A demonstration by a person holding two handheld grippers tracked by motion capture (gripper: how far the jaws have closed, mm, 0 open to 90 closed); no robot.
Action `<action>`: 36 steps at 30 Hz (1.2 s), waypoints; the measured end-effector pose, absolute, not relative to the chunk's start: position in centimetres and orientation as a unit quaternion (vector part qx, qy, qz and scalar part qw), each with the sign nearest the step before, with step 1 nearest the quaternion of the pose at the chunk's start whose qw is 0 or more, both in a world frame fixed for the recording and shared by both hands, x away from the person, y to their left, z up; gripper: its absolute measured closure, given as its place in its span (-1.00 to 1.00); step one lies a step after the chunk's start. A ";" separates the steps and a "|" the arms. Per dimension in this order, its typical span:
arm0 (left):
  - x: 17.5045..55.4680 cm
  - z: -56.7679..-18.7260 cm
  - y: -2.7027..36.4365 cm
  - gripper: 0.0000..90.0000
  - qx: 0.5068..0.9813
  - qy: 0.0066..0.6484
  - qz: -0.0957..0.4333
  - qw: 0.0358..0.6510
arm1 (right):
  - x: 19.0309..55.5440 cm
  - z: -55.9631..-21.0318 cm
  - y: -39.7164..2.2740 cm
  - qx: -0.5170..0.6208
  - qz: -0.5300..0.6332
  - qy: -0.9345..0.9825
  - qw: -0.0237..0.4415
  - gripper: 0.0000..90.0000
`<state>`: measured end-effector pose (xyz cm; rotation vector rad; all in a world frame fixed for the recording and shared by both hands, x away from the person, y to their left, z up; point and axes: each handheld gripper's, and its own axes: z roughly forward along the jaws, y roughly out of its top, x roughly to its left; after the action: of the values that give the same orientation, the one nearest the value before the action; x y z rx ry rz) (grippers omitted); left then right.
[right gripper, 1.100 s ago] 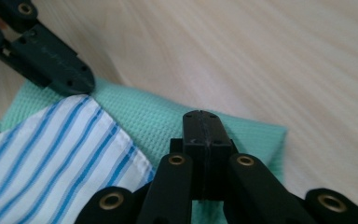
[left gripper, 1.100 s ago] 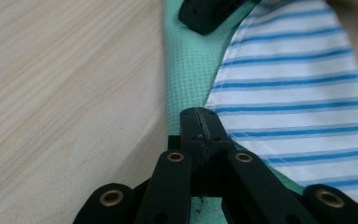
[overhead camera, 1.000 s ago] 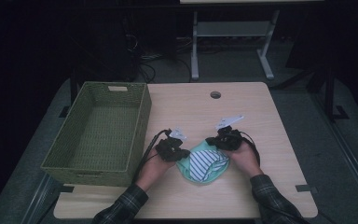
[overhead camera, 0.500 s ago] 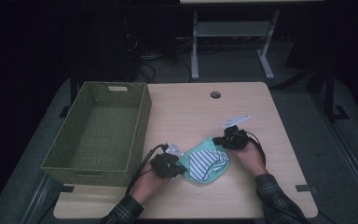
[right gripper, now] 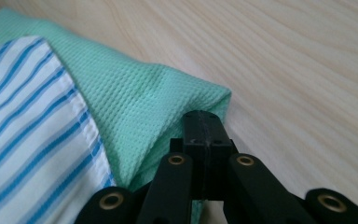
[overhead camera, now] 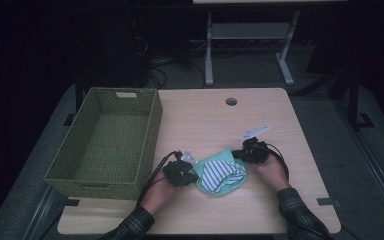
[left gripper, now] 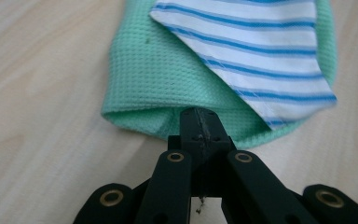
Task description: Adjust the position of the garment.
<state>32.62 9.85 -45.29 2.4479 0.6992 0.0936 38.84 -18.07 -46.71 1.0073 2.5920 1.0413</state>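
L gripper point(overhead camera: 186, 172) & R gripper point(overhead camera: 246, 152) each pinch the green cloth point(overhead camera: 219, 172), jaws pressed together; grip on fabric prob. thin.

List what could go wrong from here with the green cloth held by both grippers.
1. The left gripper and right gripper each pinch only the very edge of the green waffle cloth, so it may slip free when lifted.
2. The striped cloth lies loose on top and may slide off.
3. The wicker basket wall stands close to the left hand; a low carry could snag on it.
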 end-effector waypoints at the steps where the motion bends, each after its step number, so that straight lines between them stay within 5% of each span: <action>1: 32.9 -45.2 9.8 0.99 0.920 0.263 0.036 0.290 | 38.7 -46.7 -18.2 0.338 0.348 0.870 0.087 1.00; 36: 40.0 -45.0 9.1 0.99 0.900 0.311 0.046 0.303 | 33.2 -45.4 -20.6 0.317 0.358 0.875 0.079 1.00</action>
<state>40.03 9.12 -44.98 2.3843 0.8246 0.1206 33.19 -20.56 -45.43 0.9476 2.6197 1.0703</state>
